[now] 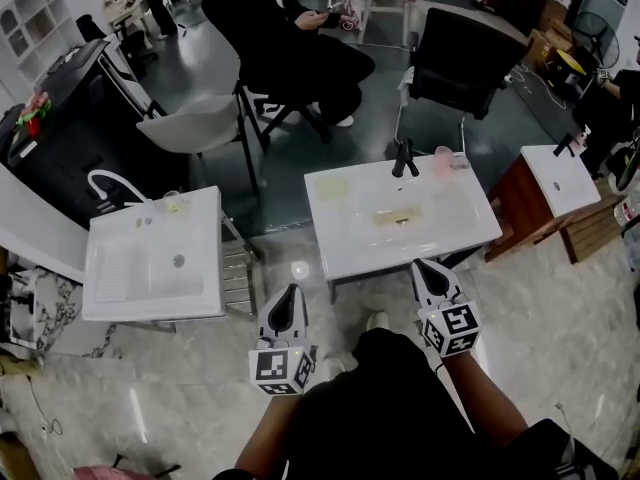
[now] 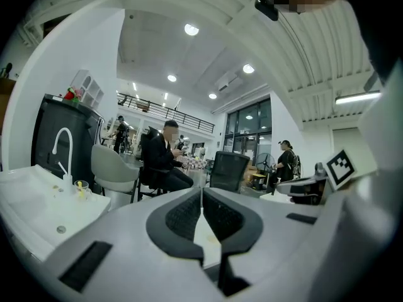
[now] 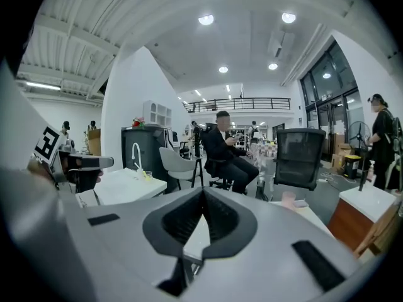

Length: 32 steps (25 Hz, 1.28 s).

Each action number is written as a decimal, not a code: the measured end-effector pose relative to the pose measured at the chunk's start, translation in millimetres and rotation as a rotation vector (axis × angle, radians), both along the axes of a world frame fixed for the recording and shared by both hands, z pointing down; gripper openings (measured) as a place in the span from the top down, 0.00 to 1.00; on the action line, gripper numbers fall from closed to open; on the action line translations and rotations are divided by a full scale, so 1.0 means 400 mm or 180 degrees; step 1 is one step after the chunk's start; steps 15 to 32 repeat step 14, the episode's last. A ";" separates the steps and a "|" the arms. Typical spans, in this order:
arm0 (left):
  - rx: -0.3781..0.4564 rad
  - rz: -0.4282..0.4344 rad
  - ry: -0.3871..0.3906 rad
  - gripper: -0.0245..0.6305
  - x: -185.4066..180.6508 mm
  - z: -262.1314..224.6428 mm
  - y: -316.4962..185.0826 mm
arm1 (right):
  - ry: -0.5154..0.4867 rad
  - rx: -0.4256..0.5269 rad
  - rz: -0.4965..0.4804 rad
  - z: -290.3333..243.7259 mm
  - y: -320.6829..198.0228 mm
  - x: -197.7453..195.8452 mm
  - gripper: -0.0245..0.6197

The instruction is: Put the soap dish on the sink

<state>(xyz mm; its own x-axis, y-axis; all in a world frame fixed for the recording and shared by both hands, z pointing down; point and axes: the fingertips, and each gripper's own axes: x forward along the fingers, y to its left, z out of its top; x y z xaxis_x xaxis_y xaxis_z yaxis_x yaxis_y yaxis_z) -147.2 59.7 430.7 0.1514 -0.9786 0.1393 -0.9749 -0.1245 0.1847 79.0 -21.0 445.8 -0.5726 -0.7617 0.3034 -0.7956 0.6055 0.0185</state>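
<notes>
**Clerk:** Entry one, the grippers?

**Keeper:** Left gripper (image 1: 291, 296): jaws pressed together, nothing between them. Right gripper (image 1: 431, 272): jaws together too, also empty. Both are held fairly level at the near side of the middle sink (image 1: 470, 230), the right one just over its front rim and the left one off its front left corner.

**Clerk:** Entry two, the task's thing?

**Keeper:** A beige oblong lies flat in the middle of that sink. I judge it to be the soap dish (image 1: 398, 218), though it is too small to be sure. It is ahead of both grippers, nearer the right one and apart from each. Behind it at the back edge are a black faucet (image 1: 404, 157) and a pink cup (image 1: 442, 158). A pale yellow patch (image 1: 332, 184) lies toward the back left, and I cannot tell what it is.

**Clerk:** Entry three, stage?

**Keeper:** It fits two readings. Either the dish already rests on the sink as the task asks, with the grippers empty beside it, or it lies there waiting to be taken up and set elsewhere on the sink.

**Clerk:** Entry four, handling?

**Keeper:** My judgement is that the dish looks low and shallow, so any grip would need to take it across its narrow width with the jaws nearly level. Keep the grippers clear of the faucet and the cup.
</notes>
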 end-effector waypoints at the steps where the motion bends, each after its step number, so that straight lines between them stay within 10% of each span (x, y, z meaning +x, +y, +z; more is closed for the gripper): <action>1: -0.0003 -0.0002 0.0005 0.94 -0.003 0.003 0.007 | 0.0006 0.0002 -0.0015 0.000 0.006 -0.004 0.96; 32: -0.0070 0.0014 0.0095 0.94 -0.005 0.018 0.034 | 0.0046 -0.0044 0.0003 -0.005 0.047 -0.012 0.96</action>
